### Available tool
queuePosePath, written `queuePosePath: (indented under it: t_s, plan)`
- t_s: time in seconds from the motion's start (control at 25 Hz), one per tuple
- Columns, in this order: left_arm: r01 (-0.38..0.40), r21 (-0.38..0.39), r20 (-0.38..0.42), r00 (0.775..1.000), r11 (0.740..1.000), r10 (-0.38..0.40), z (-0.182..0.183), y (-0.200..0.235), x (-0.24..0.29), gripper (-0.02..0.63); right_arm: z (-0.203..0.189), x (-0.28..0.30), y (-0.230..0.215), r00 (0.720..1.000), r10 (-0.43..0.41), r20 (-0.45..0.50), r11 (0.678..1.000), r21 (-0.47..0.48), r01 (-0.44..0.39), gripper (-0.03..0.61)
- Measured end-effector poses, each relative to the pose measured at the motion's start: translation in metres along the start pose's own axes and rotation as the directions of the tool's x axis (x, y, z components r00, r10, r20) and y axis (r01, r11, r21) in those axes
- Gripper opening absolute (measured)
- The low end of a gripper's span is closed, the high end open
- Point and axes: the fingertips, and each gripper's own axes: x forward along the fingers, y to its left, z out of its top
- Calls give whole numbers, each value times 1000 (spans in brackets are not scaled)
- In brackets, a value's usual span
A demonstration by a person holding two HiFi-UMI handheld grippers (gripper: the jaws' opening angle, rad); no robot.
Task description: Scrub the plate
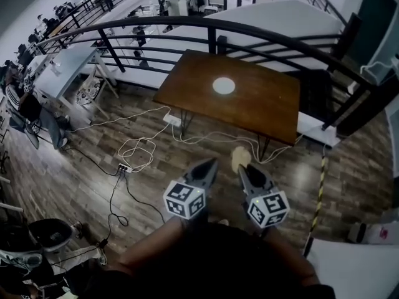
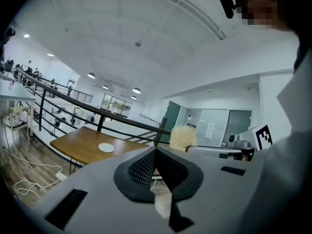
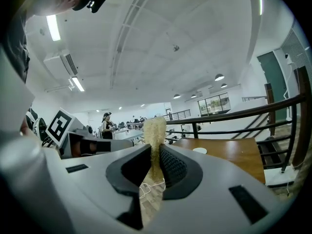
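Note:
A small white plate (image 1: 224, 85) lies on the brown wooden table (image 1: 262, 108) ahead, by the black railing. The plate (image 2: 106, 147) shows small in the left gripper view and the plate (image 3: 199, 150) far off in the right gripper view. My right gripper (image 1: 244, 166) is shut on a pale yellow fibrous scrubber (image 1: 239, 158), which sticks up between its jaws as the scrubber (image 3: 154, 133). My left gripper (image 1: 212, 164) is shut with nothing in it. Both grippers hang over the wood floor, short of the table's near edge.
White and black cables and a power strip (image 1: 171, 119) lie on the floor left of the table. A curved black railing (image 1: 187, 23) runs behind the table. A striped pole (image 1: 319, 192) stands at the right. Desks and chairs (image 1: 43, 123) fill the left side.

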Motion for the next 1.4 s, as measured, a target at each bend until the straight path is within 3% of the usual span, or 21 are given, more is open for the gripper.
queuePosePath:
  t_s: [0.32,0.64,1.0,1.4]
  plan:
    - [21,-22,5,1000,1000,-21,19,44,65,9,8,45,-48,999,-47,-8,999,-2,47,54]
    - [76,-13,5,997,997,-76,62,120,123,9,27,137,-76,996,-92,-16,995,25,92,55]
    - [137,-2,-24,990,991,-137,111,231,145,9,43,260,-69,991,-132,-25,987,87,134,55]
    - [197,2,-76,978,980,-196,123,281,164,9,56,330,-74,991,-130,-35,989,74,132,55]
